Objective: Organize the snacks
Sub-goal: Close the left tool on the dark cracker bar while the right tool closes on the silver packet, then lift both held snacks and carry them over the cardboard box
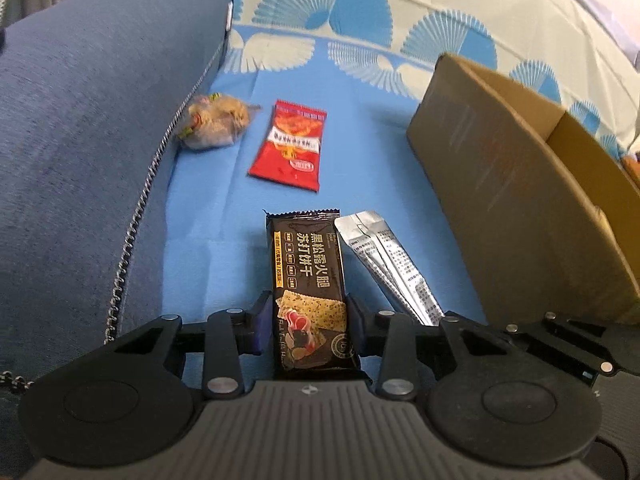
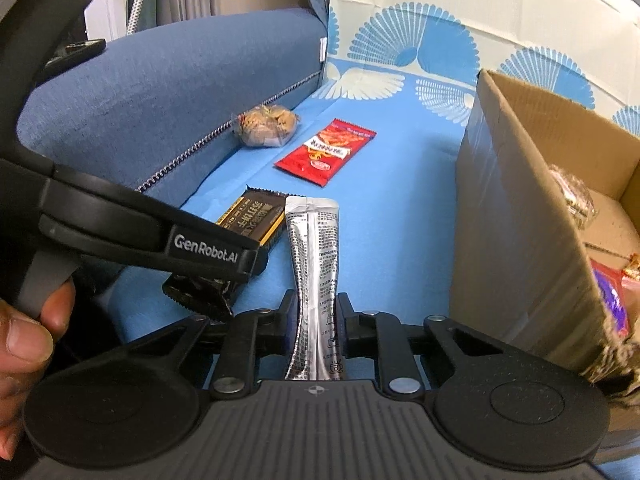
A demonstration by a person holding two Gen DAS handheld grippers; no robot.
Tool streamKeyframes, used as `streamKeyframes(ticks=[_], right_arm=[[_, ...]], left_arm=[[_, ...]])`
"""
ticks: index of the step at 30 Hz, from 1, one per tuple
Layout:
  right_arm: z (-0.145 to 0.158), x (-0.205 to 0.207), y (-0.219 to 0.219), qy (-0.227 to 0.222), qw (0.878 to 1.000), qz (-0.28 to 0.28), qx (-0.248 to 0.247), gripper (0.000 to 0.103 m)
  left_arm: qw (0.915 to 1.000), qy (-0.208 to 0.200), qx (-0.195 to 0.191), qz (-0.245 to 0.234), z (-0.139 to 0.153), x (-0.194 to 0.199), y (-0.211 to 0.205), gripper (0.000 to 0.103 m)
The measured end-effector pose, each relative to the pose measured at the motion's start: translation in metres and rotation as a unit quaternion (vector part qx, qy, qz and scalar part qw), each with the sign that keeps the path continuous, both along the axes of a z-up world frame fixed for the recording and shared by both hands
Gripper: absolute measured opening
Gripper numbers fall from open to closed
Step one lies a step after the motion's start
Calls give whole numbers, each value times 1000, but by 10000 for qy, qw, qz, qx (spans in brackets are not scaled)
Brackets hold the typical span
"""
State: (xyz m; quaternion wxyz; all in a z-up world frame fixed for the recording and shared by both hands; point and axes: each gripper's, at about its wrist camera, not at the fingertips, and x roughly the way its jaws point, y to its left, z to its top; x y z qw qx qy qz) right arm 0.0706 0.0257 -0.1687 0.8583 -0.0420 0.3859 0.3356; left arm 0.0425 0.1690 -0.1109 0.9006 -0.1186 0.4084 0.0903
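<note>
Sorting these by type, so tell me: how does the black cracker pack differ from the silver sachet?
The black cracker pack is dark with gold lettering and a cracker picture; the silver sachet is shiny foil with small black print. The pack is broad and boxy, the sachet narrow and slim, pinched in at the grip. The left hand-held gripper clamps the pack; the right hand-held gripper clamps the sachet. Both lie lengthwise between the fingers, over the blue cover.

left gripper: black linkage, silver rivets, ribbed grey body | side marking: white genrobot.ai lettering
</note>
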Motion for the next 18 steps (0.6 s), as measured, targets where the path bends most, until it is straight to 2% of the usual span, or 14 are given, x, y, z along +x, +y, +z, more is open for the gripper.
streamKeyframes(ticks=[7, 18], right_arm=[[11, 2, -2, -225, 9997, -19, 120, 20], [32, 5, -8, -501, 9977, -71, 442, 20]], left_arm=[[9991, -367, -91, 169, 10, -9, 5, 42], [9969, -700, -127, 346, 17, -17, 11, 42]])
